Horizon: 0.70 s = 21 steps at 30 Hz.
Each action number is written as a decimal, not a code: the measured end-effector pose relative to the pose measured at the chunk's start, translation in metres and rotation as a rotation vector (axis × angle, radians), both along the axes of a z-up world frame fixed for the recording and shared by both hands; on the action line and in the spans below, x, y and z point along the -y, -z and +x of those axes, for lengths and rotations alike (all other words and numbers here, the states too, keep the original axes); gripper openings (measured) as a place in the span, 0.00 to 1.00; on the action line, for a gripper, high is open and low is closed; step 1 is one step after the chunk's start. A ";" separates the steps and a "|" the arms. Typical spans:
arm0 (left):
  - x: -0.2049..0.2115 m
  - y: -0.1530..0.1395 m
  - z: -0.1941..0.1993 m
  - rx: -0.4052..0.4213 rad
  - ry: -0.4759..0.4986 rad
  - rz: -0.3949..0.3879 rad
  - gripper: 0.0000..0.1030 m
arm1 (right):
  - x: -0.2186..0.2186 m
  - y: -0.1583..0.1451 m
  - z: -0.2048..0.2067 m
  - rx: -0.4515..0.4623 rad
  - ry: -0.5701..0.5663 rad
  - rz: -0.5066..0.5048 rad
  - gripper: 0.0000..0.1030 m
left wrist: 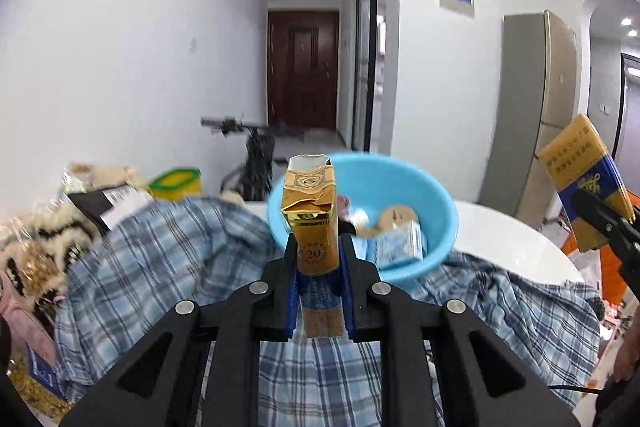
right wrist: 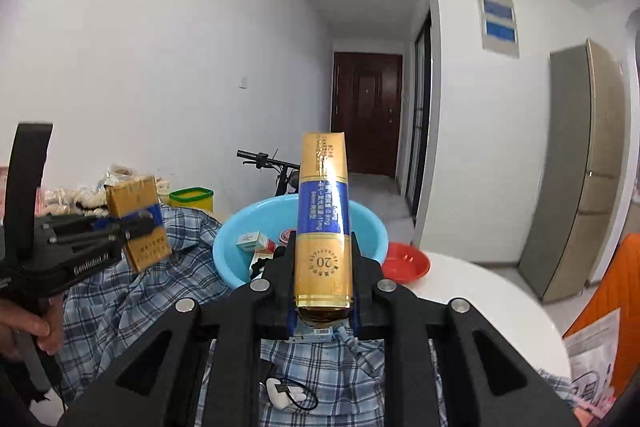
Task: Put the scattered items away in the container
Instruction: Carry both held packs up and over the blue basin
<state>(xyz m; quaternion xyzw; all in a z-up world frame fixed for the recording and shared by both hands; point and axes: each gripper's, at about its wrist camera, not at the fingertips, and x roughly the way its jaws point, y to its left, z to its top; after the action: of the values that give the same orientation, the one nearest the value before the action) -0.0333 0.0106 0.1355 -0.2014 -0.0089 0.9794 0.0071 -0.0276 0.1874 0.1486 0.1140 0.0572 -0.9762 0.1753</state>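
- Your left gripper [left wrist: 318, 267] pinches an opened gold-and-blue pack [left wrist: 310, 211], raised before the blue basin [left wrist: 440, 211].
- Your right gripper [right wrist: 322, 267] clamps a sealed pack [right wrist: 323, 211], raised above the plaid cloth [right wrist: 160, 291].

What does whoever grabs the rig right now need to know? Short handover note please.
Left gripper: shut on an opened gold-and-blue pack, held up in front of the blue basin.
Right gripper: shut on a closed gold-and-blue pack, also raised before the basin.
Basin sits on the plaid shirt on the white table.
Done: several small boxes already lie in the basin.
Left: drop both packs in. A white earbud case lies on the shirt; a red bowl stands right of the basin; clutter remains far left.
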 end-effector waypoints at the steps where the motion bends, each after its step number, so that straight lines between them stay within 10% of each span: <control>1: 0.000 -0.003 0.006 -0.020 -0.005 -0.009 0.18 | 0.000 0.000 0.005 -0.012 0.006 -0.002 0.17; 21: 0.003 -0.006 0.052 -0.052 0.026 0.035 0.18 | -0.009 0.005 0.039 -0.014 0.010 -0.026 0.17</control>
<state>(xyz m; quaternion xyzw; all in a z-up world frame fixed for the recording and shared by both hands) 0.0183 0.0075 0.1419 -0.1760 -0.0234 0.9838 0.0235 0.0117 0.1963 0.1436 0.1052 0.0451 -0.9785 0.1716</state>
